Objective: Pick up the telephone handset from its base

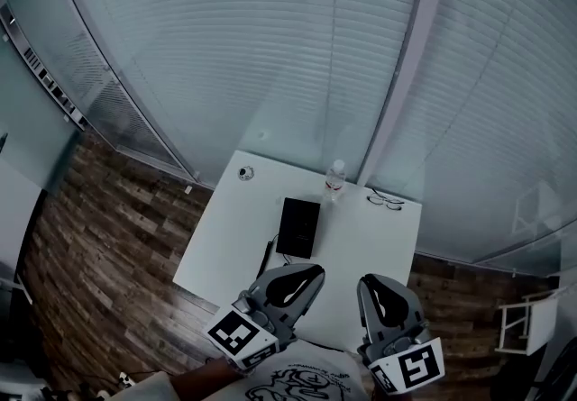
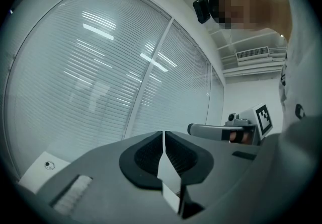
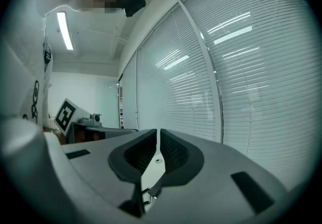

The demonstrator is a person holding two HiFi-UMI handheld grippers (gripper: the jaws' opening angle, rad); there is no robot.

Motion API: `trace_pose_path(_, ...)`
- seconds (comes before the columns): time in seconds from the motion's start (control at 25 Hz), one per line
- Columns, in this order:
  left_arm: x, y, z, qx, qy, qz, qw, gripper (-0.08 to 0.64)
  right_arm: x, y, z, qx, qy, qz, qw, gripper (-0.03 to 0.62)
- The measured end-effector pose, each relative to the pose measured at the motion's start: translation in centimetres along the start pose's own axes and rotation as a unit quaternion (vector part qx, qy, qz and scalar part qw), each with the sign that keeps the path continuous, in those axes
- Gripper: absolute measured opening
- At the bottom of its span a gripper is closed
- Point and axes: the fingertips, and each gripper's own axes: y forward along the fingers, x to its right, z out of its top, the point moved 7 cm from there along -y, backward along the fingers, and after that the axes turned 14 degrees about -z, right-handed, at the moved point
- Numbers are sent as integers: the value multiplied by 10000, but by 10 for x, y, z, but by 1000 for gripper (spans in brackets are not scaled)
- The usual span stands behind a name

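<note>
The black telephone (image 1: 298,227) lies flat in the middle of the white table (image 1: 225,246), and its handset cannot be told apart from its base at this distance. A dark cord (image 1: 268,257) trails from its near left corner. My left gripper (image 1: 311,274) hovers at the table's near edge, short of the phone, shut and empty (image 2: 164,142). My right gripper (image 1: 373,287) is beside it to the right, also shut with nothing between its fingers (image 3: 158,143). Both point level toward the blinds.
A clear water bottle (image 1: 334,181) stands just behind the phone. A pair of glasses (image 1: 386,201) lies at the far right and a small round object (image 1: 246,174) at the far left corner. Glass walls with blinds (image 1: 270,48) close off the back, and the floor (image 1: 117,237) is wood.
</note>
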Motion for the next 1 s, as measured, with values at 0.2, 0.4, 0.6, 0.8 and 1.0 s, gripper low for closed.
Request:
trace_pose_path(0.2, -24, 3, 3, -9, 15, -7, 10000, 15, 0, 23, -3, 43, -20, 3, 10000, 20)
trace_pose_path(0.4, -53, 0, 7, 0, 83, -95, 9999, 15, -7, 51, -7, 72, -13, -50, 10000, 20)
trace_pose_path(0.6, -82, -6, 12, -62, 154, -169, 9997, 15, -17, 72, -2, 93, -59, -74, 9999, 20)
trace_pose_path(0.8, -95, -16, 15, -58, 75, -103, 9999, 17, -26, 80, 3, 16, -52, -134, 9999, 20)
trace_pose_path(1.0, -103, -19, 10, -149, 50, -69, 9999, 17, -32, 85, 1, -85, 14, -178, 9998, 20)
